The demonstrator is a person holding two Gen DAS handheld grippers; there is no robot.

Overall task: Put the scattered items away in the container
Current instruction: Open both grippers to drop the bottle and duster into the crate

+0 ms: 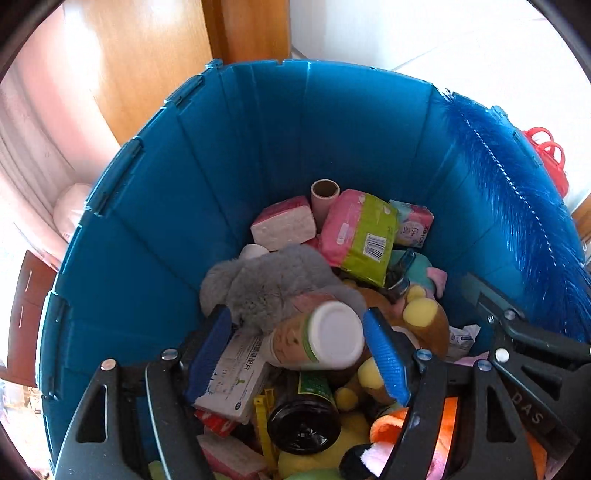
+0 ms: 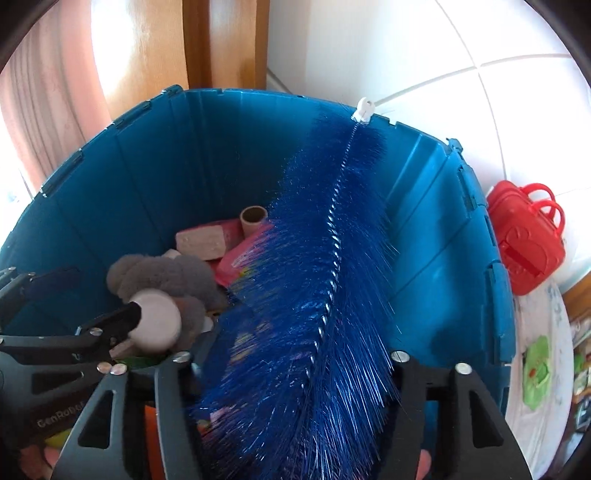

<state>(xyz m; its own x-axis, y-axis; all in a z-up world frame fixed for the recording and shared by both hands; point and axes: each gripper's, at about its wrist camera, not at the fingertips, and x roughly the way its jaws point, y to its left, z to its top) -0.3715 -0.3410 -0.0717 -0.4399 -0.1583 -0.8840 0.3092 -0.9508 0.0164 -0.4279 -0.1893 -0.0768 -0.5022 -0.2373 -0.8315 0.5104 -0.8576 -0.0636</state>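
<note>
A blue bin holds several items: a grey plush, tissue packs, a cardboard tube, a dark jar. My left gripper is open inside the bin, its blue pads either side of a white-capped bottle that lies on the pile. My right gripper holds a long blue bottle brush by its lower end; the brush leans against the bin wall, its white tip at the rim. The fingertips are hidden by bristles. The brush also shows in the left wrist view.
A red plastic case lies on the white tiled floor right of the bin. A wooden door frame and pink curtain stand behind it. A green item lies on a white surface at far right.
</note>
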